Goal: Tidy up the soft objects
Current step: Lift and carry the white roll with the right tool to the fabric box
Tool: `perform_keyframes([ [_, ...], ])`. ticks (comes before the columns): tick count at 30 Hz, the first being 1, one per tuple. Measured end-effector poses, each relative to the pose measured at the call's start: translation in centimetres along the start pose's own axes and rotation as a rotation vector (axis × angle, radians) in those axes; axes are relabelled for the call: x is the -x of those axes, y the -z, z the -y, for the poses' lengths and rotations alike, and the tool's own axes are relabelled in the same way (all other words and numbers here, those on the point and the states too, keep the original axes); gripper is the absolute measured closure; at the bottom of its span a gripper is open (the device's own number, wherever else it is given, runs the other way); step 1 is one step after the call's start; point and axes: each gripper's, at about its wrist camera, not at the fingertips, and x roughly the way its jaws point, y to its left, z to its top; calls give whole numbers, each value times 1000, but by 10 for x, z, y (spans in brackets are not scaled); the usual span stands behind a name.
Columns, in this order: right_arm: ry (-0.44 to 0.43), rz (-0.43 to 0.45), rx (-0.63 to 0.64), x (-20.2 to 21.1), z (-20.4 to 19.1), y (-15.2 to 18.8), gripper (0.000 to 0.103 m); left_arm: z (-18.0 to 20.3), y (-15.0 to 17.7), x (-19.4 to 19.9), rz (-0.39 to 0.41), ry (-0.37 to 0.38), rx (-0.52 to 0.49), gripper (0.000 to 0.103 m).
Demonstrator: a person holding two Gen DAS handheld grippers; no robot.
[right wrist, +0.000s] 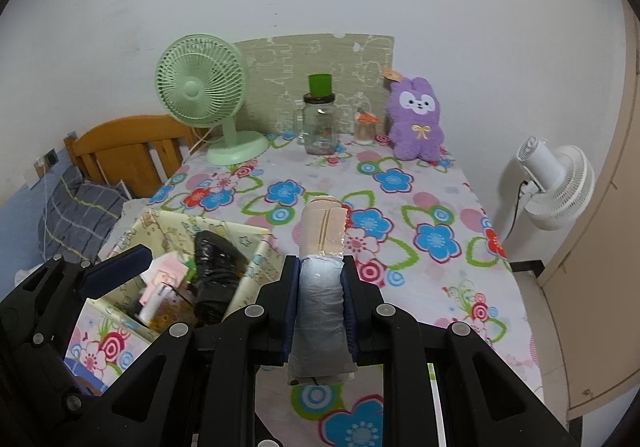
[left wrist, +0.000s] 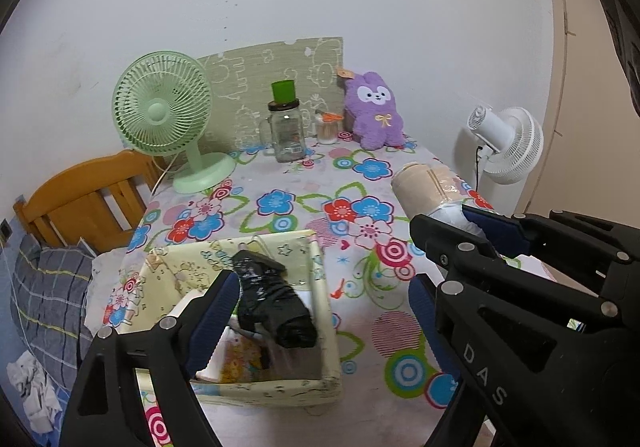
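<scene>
While the right gripper [right wrist: 320,295] pinched a beige plastic-wrapped roll [right wrist: 322,271] above the floral tablecloth [right wrist: 440,183], the left gripper [left wrist: 324,299] hung spread over the storage box [left wrist: 324,311]; next, probably, carrying the roll boxward.

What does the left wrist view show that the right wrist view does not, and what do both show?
Only the left wrist view: crumpled white cloth at lower left, and the right gripper seen from the side. Only the right wrist view: both its jaws closed on the wrapped beige roll from above. Both: yellow box holding a black bundle, green fan, purple plush.
</scene>
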Motion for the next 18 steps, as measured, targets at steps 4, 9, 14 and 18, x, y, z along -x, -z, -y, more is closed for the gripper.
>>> perform_keyframes([
  [4,-24,2,13,-6,-14,-2,80,-14,3,-1,-4,-8,16,14],
  [9,-52,-8,22,-15,-28,-3,80,-29,6,-6,-16,-19,30,13],
  [14,-77,-17,37,-24,-42,-5,80,-42,8,-11,-22,-19,41,12],
  [18,-95,-25,42,-32,-50,-6,80,-54,10,-16,-31,-15,53,12],
])
